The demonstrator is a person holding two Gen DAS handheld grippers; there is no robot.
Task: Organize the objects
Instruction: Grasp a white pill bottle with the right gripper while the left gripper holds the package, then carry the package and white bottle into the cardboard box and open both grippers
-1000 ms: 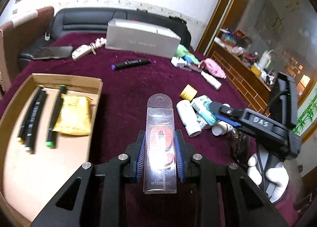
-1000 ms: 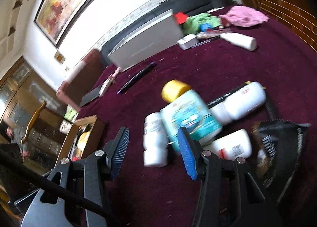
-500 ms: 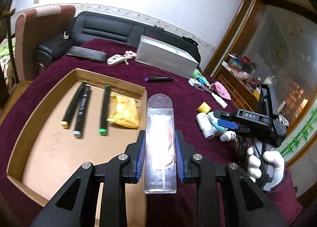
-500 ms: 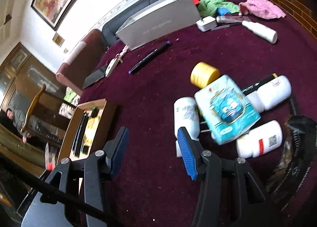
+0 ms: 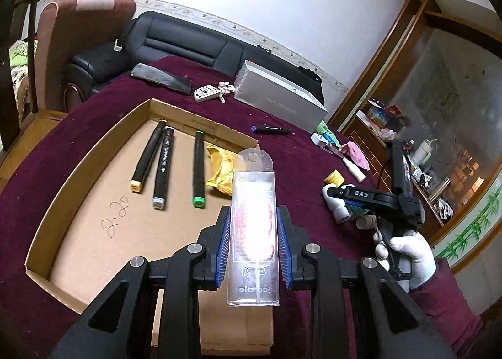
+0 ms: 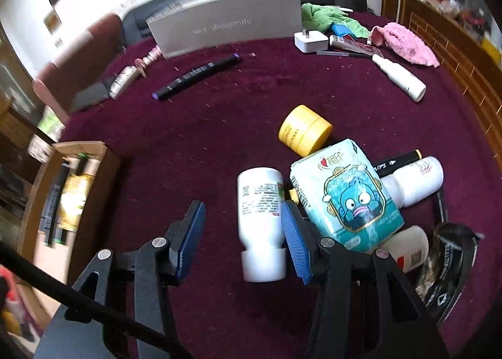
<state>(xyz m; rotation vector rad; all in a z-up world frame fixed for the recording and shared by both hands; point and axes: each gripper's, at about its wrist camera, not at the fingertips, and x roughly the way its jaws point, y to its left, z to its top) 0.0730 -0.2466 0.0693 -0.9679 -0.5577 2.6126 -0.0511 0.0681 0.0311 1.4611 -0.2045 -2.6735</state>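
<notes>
My left gripper [image 5: 253, 243] is shut on a clear plastic blister pack [image 5: 254, 218] and holds it above the near right part of a shallow cardboard tray [image 5: 94, 152]. The tray holds three black markers [image 5: 166, 164] and a yellow snack packet [image 5: 221, 175]. My right gripper [image 6: 243, 233] is open, low over the maroon table. A white bottle [image 6: 260, 211] lies between its fingers, next to the right finger. A teal tissue pack [image 6: 348, 196], a yellow jar [image 6: 304, 130] and more white bottles [image 6: 417, 180] lie just right of it.
A grey box [image 6: 226, 26], a purple-capped marker [image 6: 197, 75], a charger [image 6: 310, 40], a pink cloth [image 6: 404, 44] and a white tube [image 6: 400, 78] lie farther back. A black bag [image 6: 448, 268] sits at the right. A phone [image 5: 161, 78] and car key [image 5: 207, 93] lie beyond the tray.
My left gripper has carried the blister pack left, from over the table to over the tray. My right gripper has moved forward and down around the white bottle.
</notes>
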